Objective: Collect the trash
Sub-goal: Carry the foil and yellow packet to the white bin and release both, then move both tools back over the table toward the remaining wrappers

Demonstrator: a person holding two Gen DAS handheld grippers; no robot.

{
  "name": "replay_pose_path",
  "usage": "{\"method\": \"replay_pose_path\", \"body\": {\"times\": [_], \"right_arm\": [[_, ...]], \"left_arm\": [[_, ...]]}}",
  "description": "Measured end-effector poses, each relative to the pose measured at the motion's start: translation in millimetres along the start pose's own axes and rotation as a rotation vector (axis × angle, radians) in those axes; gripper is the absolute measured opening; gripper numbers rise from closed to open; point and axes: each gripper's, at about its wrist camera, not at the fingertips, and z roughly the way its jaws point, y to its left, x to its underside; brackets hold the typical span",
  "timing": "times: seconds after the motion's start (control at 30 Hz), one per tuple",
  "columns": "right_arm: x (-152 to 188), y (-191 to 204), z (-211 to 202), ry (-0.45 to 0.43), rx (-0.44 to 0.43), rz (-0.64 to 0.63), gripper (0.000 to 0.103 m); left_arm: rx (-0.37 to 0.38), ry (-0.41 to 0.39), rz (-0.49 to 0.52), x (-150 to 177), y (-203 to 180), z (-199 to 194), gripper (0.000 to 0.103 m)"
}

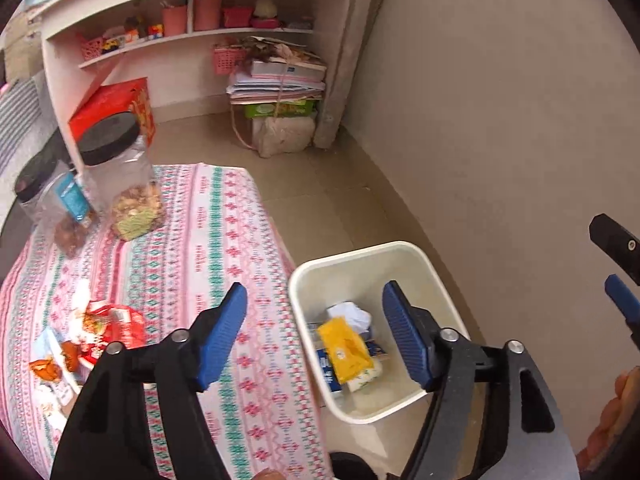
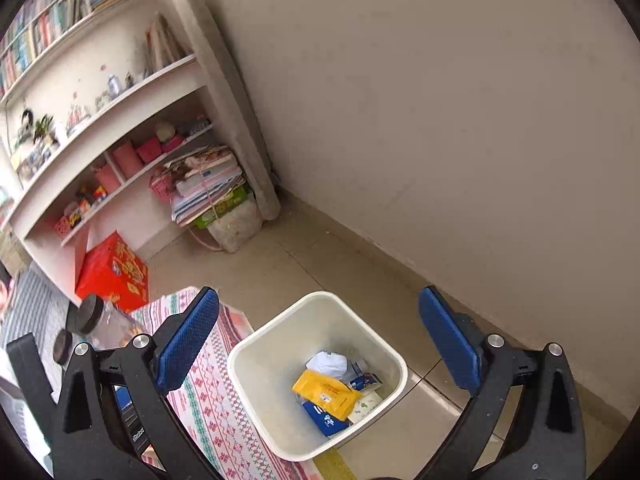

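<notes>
A cream square trash bin (image 1: 436, 276) stands on the floor beside the table; it also shows in the right wrist view (image 2: 256, 384). Inside lie a yellow packet (image 1: 346, 346) (image 2: 326, 394), a white crumpled paper (image 1: 352, 312) (image 2: 330, 362) and a blue wrapper (image 2: 324, 420). My left gripper (image 1: 314, 332) is open and empty, over the gap between table edge and bin. My right gripper (image 2: 318, 344) is open and empty above the bin. Red and orange snack wrappers (image 1: 108, 328) lie on the table at the left.
The table has a pink patterned cloth (image 1: 208, 240). Two clear jars with black lids (image 1: 120, 176) stand at its far left. A red box (image 1: 116, 108), a stack of books (image 1: 276, 80) and white shelves (image 1: 200, 32) are behind. A beige wall (image 1: 500, 120) is at the right.
</notes>
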Motion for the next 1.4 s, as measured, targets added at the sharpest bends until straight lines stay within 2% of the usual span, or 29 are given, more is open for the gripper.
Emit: {"method": "replay_pose_path", "body": {"times": [0.13, 0.3, 0.53, 0.7, 0.97, 1.0, 1.07, 1.13, 1.23, 1.4], "right_arm": [[11, 27, 2, 0.022, -0.004, -0.095, 0.096], [25, 61, 7, 0.066, -0.039, -0.192, 0.096], [56, 120, 11, 0.119, -0.089, -0.357, 0.096], [80, 159, 12, 0.156, -0.130, -0.456, 0.096], [118, 210, 15, 0.207, -0.178, -0.576, 0.096], [122, 215, 16, 0.215, -0.185, -0.587, 0.096], [129, 225, 18, 0.231, -0.206, -0.600, 0.096], [136, 237, 20, 0.256, -0.235, -0.608, 0.096], [149, 253, 22, 0.309, -0.288, -0.605, 0.096], [172, 276, 30, 0.388, -0.343, -0.611, 0.096]], "left_arm": [[-0.080, -0.007, -0.020, 8, 26, -9, 0.081], [-0.165, 0.004, -0.051, 20, 61, -16, 0.085], [-0.270, 0.021, -0.081, 43, 121, -26, 0.086], [-0.323, 0.057, -0.155, 57, 173, -30, 0.087], [-0.338, 0.168, -0.404, 99, 288, -41, 0.087], [-0.339, 0.192, -0.422, 105, 297, -41, 0.086], [-0.322, 0.292, -0.457, 117, 316, -36, 0.086], [-0.280, 0.352, -0.486, 126, 329, -33, 0.086], [-0.280, 0.416, -0.491, 137, 341, -26, 0.084], [-0.207, 0.473, -0.545, 150, 354, -10, 0.076]]}}
